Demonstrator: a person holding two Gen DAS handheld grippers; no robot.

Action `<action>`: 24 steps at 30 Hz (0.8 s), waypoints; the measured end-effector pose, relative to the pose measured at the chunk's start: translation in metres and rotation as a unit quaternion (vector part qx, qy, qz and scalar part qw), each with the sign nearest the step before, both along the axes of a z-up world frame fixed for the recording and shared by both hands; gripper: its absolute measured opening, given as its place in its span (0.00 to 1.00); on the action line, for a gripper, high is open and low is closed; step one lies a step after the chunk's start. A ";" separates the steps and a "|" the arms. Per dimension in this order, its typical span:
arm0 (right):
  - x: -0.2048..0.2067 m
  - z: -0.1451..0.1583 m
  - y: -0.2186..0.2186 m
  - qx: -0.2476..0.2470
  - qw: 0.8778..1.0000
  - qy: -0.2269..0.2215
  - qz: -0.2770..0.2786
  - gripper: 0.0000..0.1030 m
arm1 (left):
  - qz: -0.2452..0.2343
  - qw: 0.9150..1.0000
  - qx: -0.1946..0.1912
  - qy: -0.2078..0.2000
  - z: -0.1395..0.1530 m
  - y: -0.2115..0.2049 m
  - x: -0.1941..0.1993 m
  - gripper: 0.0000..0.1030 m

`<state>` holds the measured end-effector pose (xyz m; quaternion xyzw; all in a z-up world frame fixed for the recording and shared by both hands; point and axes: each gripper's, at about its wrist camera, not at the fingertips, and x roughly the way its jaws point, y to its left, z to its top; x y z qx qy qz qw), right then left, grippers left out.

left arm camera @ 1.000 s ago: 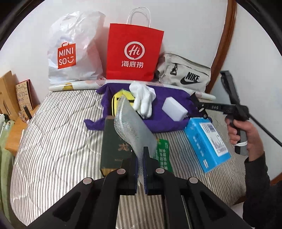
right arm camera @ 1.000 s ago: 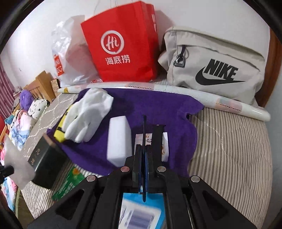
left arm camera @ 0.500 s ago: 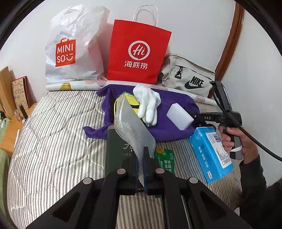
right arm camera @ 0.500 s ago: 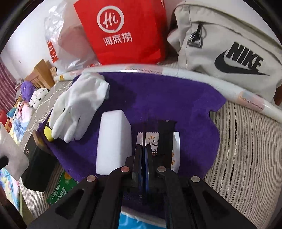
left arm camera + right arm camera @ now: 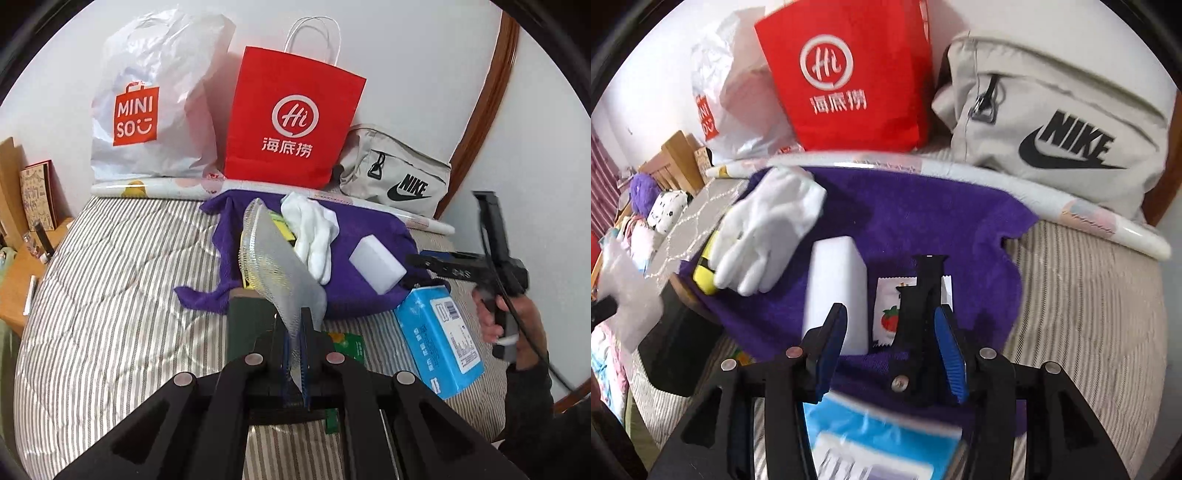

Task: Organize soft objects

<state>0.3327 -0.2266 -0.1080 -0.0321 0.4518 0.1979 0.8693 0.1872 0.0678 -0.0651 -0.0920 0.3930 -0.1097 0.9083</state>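
My left tongs (image 5: 294,354) pinch a mesh cloth (image 5: 275,266), lifted clear for sorting. My right tongs (image 5: 890,345) gape over the purple towel (image 5: 923,210) at 12 o'clock; tissue pack (image 5: 879,439) beneath at 6, apparently let go.

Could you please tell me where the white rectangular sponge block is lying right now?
The white rectangular sponge block lies on the purple fleece cloth, right of the white fabric gloves; in the right wrist view it sits just left of the strawberry-print sachet.

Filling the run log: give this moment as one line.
left gripper: shut on mesh cloth | right gripper: open over purple towel | sponge, gloves on towel
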 end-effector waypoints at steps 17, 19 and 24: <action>-0.103 0.019 0.056 0.012 0.999 -0.032 0.030 0.48 | -0.011 0.999 0.005 -0.034 0.033 -0.001 0.028 0.05; -0.109 0.015 0.065 0.011 0.999 -0.025 0.029 0.48 | -0.014 1.000 0.001 -0.028 0.032 0.002 0.033 0.05; -0.117 -0.005 0.089 0.002 0.999 0.016 0.028 0.48 | -0.017 0.999 0.006 -0.029 0.027 0.003 0.042 0.05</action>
